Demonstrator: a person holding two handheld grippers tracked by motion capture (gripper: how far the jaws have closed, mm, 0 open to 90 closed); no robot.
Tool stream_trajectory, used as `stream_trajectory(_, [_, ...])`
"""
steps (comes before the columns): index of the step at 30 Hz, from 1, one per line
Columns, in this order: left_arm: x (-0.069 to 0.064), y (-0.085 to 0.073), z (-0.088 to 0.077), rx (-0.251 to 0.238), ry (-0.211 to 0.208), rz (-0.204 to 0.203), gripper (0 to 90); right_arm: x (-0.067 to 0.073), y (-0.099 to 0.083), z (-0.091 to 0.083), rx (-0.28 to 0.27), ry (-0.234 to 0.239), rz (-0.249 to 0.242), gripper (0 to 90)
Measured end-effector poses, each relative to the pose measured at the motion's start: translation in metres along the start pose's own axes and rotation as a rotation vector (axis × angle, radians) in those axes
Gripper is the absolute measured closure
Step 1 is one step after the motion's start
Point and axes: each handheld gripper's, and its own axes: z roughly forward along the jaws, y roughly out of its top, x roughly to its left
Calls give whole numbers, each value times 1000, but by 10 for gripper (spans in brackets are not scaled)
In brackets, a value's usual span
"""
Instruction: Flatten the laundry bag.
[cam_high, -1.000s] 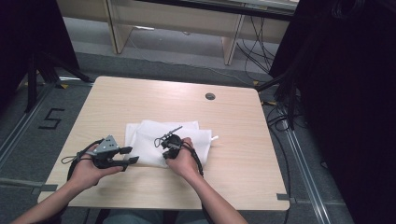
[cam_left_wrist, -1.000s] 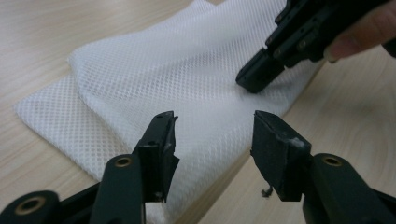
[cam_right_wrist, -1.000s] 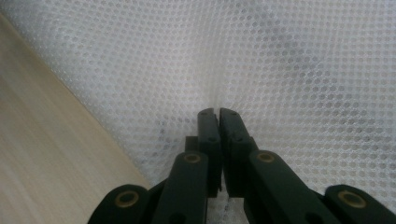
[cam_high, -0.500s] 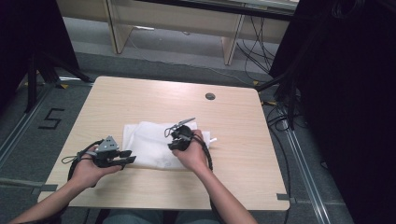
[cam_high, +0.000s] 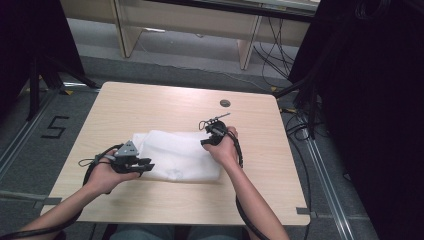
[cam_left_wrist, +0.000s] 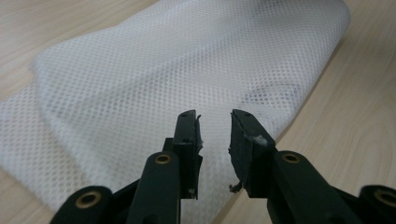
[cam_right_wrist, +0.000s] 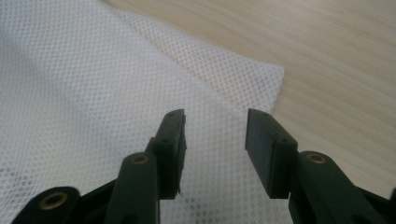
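A: White mesh cloth folded flat on tabletop, near front edge, between both hands.

B: Left gripper?

A: At cloth's left edge. Jaws partly apart, just been closing, mesh seen below and between them in left gripper view, not pinched yet.

B: Right gripper?

A: At far right corner of cloth. Jaws wide apart, just been opening, nothing held. Cloth corner lying free just ahead in right gripper view.

B: Step in hand?

A: Looks like folding, or flattening after a fold. Right side released, left going for a fresh grip.

B: Tips for doing it well?

A: Slide lower left jaw under all layers at the edge before closing, else only top layer lifts. Pinch close to the corner, not mid-edge. Keep cloth low while carrying over, mesh being light and floppy. Match edges before letting go. Right gripper best used to pin the opposite side down so the stack does not slide.
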Motion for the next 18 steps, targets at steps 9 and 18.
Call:
stream_trajectory(9, [-8, 5, 24, 52, -48, 43, 666, -3, 15, 25, 37, 3, 7, 523])
stream_trajectory(18, [-16, 2, 37, 65, -70, 31, 660, -5, 16, 42, 73, 0, -13, 512])
